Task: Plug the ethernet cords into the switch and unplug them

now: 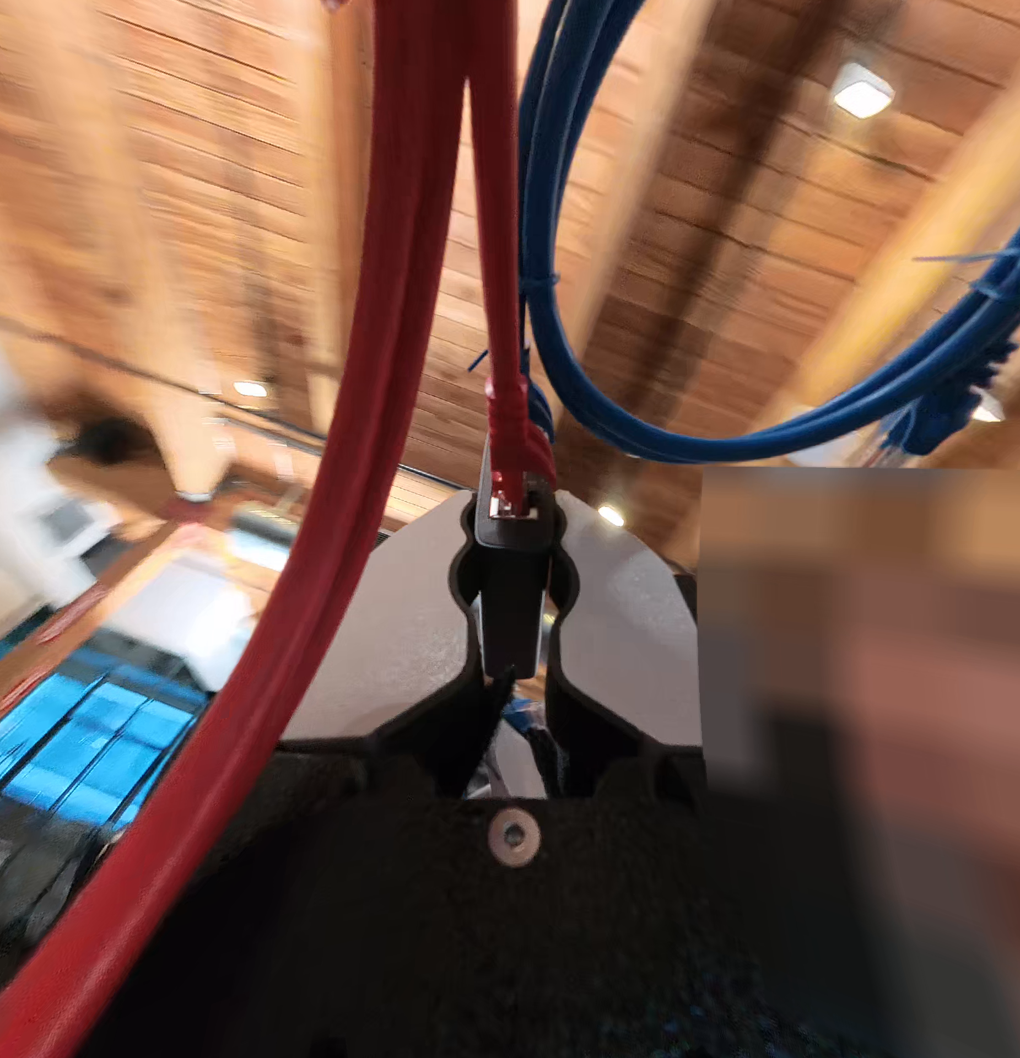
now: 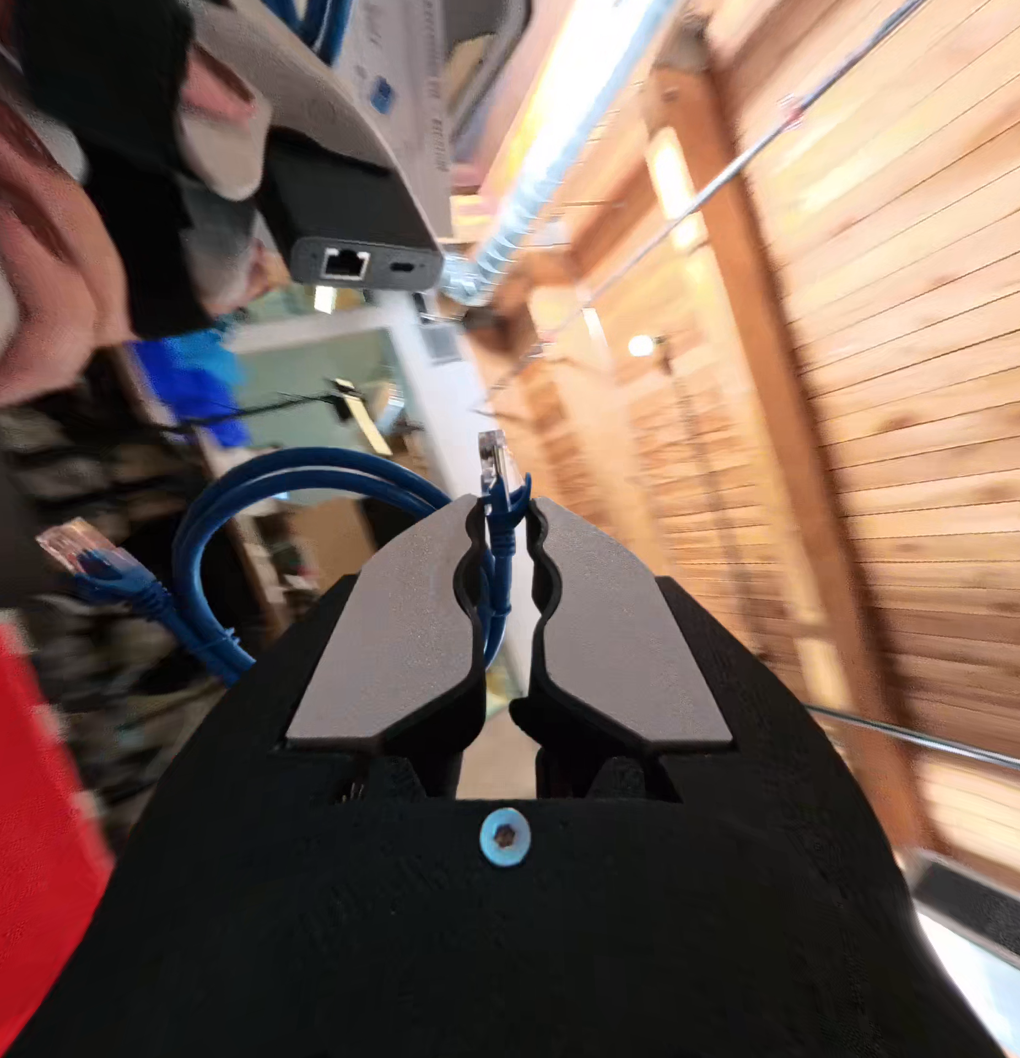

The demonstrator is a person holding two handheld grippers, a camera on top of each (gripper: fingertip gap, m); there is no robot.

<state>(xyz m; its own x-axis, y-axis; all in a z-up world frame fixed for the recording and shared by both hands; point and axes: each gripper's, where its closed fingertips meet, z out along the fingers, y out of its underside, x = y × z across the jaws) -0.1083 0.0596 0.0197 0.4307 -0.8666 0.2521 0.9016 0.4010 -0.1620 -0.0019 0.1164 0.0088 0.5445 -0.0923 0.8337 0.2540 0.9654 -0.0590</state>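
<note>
Here, red cable (image 1: 499, 320) in adapter (image 1: 513, 572)

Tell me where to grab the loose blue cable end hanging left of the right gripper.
Probably the ribbed blue boot just behind the clear plug, pinched from its sides across the cable. The boot is thicker and ridged, and the plug tip stays free, much as the right gripper holds the other boot.

The pale box (image 2: 404, 74) carries print and a blue mark, seemingly too blurred to read.
</note>
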